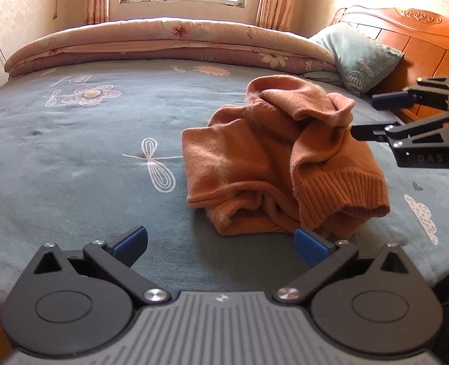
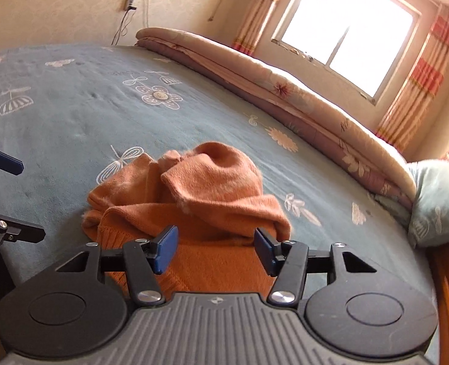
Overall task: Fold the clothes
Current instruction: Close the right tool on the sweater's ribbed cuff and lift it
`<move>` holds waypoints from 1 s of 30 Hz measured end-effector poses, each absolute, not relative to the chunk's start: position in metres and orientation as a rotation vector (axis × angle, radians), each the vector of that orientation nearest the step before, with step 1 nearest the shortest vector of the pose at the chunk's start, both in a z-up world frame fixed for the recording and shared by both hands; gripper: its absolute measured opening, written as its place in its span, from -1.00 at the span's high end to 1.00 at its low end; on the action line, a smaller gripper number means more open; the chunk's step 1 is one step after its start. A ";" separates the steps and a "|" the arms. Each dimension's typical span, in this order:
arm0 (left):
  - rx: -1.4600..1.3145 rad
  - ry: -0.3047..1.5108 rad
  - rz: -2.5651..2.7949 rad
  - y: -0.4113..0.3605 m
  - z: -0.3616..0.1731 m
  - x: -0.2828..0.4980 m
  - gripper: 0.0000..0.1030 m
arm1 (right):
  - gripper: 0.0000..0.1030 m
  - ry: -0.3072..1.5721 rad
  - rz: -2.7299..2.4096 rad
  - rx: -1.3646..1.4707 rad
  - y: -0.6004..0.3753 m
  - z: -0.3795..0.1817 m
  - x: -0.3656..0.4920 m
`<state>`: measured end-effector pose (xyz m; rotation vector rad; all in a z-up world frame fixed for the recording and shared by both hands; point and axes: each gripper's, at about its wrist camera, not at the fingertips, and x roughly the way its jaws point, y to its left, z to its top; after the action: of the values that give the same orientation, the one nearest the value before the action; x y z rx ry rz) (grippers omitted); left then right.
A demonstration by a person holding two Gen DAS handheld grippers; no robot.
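The crumpled rust-orange knitted sweater [image 1: 282, 158] sits in a heap on the blue-grey flower-print bedsheet [image 1: 87, 152], toward the headboard end and the near edge. The right gripper [image 2: 215, 251] hangs right over its ribbed hem, jaws half-wide, knit between them but not pinched. The left gripper [image 1: 221, 245] is spread wide and empty, just off the heap's near corner, so the right is nearer

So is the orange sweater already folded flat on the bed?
No, the orange sweater lies in a crumpled heap on the blue bedsheet, its ribbed hem bunched up.
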<state>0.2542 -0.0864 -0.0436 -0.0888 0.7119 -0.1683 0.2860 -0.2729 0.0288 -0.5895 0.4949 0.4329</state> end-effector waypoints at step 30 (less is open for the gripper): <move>-0.101 0.742 -0.131 -0.028 -0.039 0.212 -0.98 | 0.84 0.612 0.078 -0.746 -0.337 -0.011 0.327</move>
<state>0.2120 -0.0281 -0.0388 -0.1012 0.7421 -0.1311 0.3271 -0.3366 -0.0113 -0.7461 0.6119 0.0782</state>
